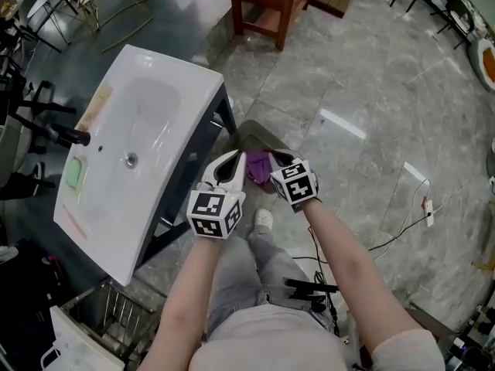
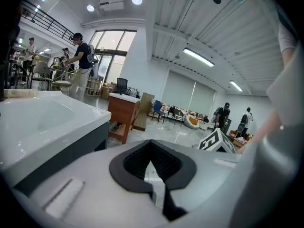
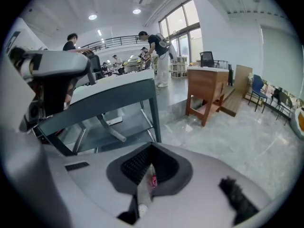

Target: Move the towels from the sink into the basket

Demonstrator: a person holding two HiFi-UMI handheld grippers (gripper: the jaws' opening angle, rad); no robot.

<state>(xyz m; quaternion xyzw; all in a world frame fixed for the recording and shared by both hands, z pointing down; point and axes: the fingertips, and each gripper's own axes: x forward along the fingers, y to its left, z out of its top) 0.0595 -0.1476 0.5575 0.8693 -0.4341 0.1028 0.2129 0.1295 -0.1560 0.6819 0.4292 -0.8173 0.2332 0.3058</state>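
Head view: purple towel (image 1: 259, 168) sits in basket (image 1: 251, 130) just below both tips, right gripper (image 1: 272, 159) and left gripper (image 1: 234, 159) both pinched closed on nothing I can see, so I'd lift straight clear, avoid snagging cloth, recheck sink (image 1: 155, 99), which looks bare of towels.

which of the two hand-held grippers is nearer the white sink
The left gripper: the white rectangular sink lies just to its side. The right gripper is across the purple cloth towel, farther from the sink.
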